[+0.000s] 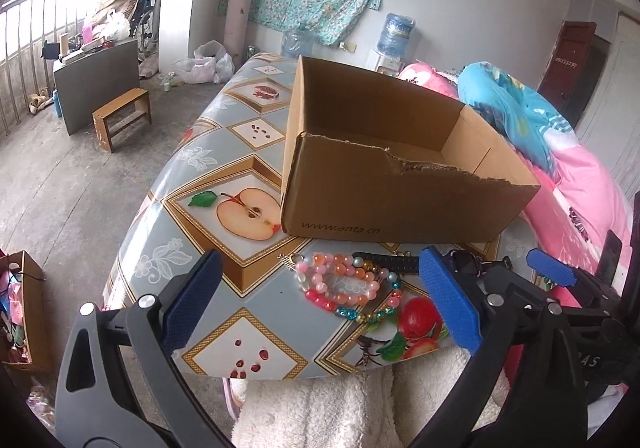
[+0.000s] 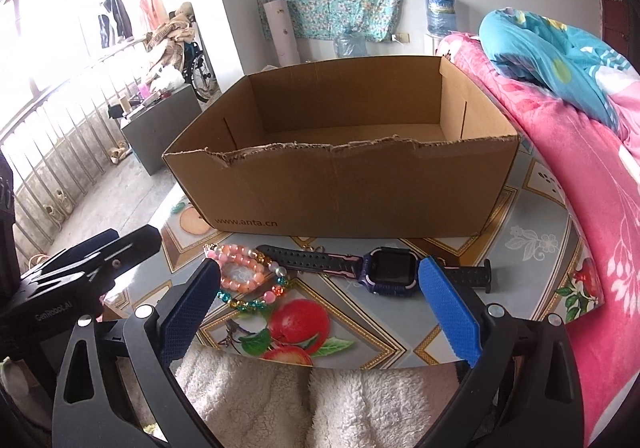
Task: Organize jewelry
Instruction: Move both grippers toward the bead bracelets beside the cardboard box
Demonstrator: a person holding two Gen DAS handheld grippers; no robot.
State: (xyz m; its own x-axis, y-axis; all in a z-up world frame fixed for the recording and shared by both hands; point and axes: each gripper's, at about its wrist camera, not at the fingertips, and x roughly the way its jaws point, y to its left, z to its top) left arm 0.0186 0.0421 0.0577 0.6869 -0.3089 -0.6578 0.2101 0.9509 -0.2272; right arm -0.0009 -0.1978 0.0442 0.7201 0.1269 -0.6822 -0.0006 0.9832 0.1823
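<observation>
Lying ahead of both wide-spread jaws, bead bracelets (image 1: 348, 284) w/ watch (image 2: 390, 270), untouched, near box (image 2: 340, 184).

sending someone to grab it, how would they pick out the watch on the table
Find the open cardboard box on the fruit-print table. On the table just in front of the box's near wall lies the watch, flat with its strap stretched out sideways. It has a dark square screen and a perforated dark strap, unlike the colourful bead bracelets to its left.

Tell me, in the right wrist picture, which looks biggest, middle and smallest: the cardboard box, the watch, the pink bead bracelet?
1. Cardboard box, easily biggest.
2. Watch, counting its strap.
3. Pink bead bracelet, smallest.
</observation>
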